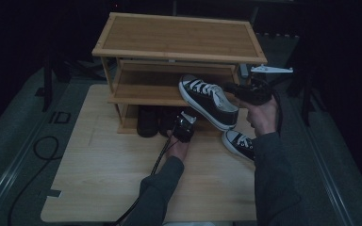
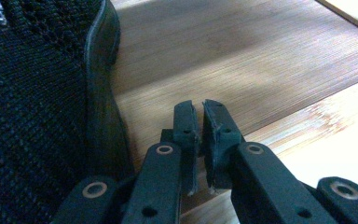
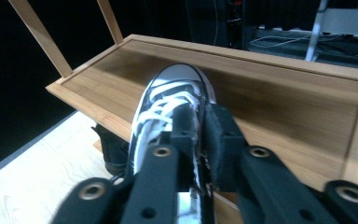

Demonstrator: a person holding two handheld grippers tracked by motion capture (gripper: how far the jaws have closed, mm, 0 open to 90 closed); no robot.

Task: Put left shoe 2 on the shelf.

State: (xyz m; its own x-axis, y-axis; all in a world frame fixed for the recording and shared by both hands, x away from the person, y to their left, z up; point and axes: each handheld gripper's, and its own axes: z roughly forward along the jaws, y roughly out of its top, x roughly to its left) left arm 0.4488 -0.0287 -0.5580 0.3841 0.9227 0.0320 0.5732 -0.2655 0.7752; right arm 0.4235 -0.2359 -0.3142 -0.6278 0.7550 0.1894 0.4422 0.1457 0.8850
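The right gripper (image 1: 231, 89) is clamping the sneaker (image 1: 207, 100) at its collar, carrying it above the rack's middle shelf (image 1: 143, 89). Keep it level, toe inward. The left gripper (image 2: 199, 122) is resting nearly closed, empty.

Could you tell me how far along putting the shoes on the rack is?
Dark shoes already sit on the rack's bottom shelf. In hand: the right gripper holds a black-and-white sneaker by its opening, tilted over the middle shelf but not set down. Its mate lies on the table. The left gripper rests shut, holding nothing, beside the dark shoes.
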